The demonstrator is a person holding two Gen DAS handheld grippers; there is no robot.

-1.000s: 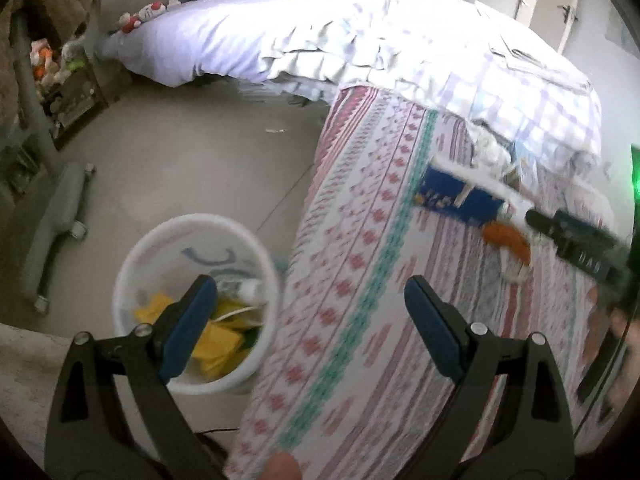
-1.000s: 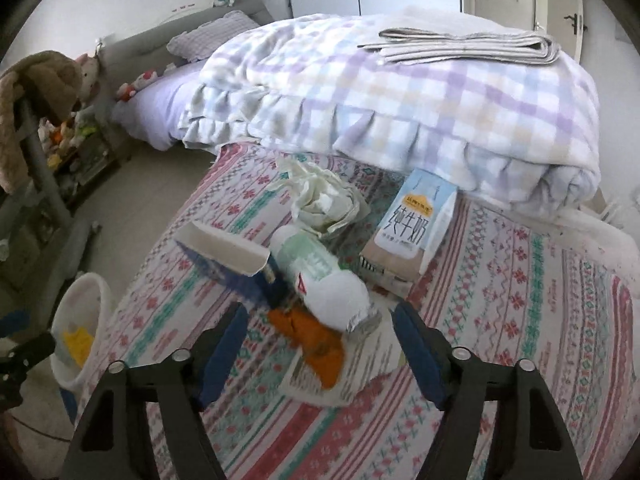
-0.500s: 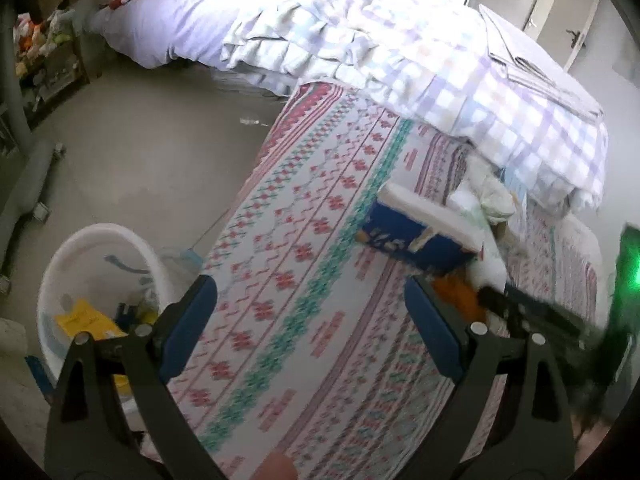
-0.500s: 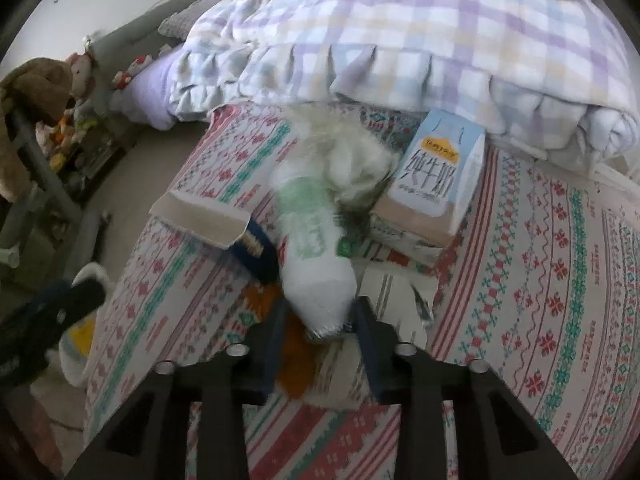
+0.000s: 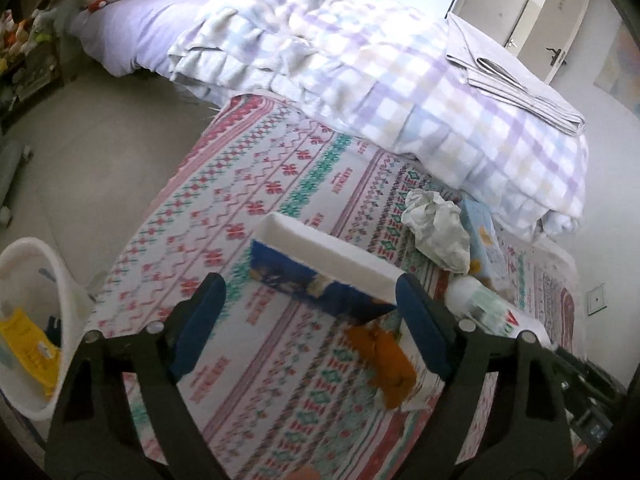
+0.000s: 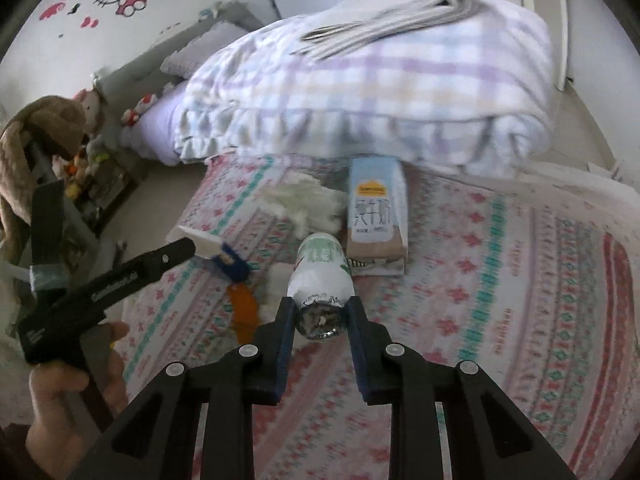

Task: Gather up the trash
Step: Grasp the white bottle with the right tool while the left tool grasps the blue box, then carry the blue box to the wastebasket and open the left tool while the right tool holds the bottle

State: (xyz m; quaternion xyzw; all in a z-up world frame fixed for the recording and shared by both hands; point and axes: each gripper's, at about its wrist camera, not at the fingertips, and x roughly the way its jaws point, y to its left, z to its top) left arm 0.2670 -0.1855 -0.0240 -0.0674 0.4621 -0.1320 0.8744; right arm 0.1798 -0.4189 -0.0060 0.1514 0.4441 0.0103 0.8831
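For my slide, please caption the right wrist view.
Right gripper clamps a white bottle above the patterned bedspread.

Bright, soft daylight, washed-out glare on the checked duvet (image 5: 400, 92), motion blur, heavy fisheye bending, dark corners.

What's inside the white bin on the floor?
The white bin holds a yellow packet and something dark beside it. The frame's edge and the bin's wall hide the rest.
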